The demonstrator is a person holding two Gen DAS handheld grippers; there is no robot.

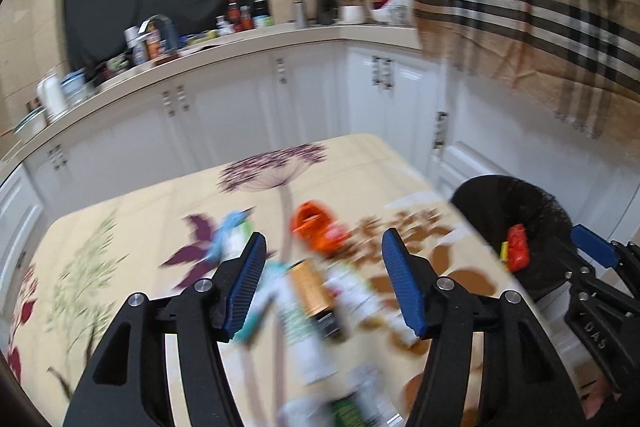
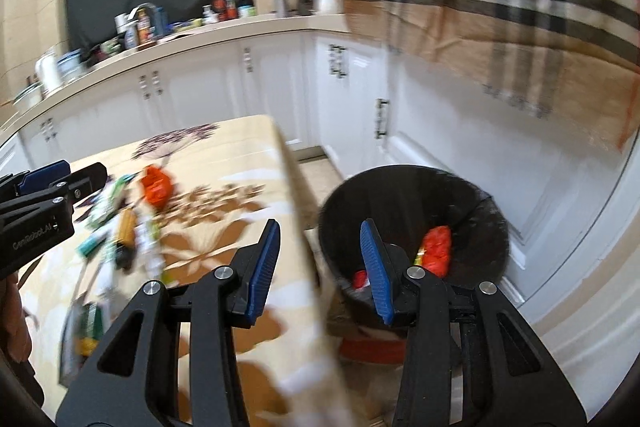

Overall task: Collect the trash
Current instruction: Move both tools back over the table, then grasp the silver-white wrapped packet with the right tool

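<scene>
Midway through: red wrappers (image 2: 437, 251) lie in the black bin (image 2: 412, 187); a litter pile (image 1: 316, 291) waits on the floral counter (image 1: 132, 227). Both hand-held grippers, left (image 1: 322, 283) and right (image 2: 320, 267), gape empty.

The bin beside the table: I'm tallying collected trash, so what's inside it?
In the black bin lie a red wrapper and something yellow; the right gripper hides its bottom.

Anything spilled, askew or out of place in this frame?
Nothing damaged or spilled. Wrappers and an orange packet lie scattered on the table, still uncollected. The bin beside the table stands upright, with red trash inside.
</scene>
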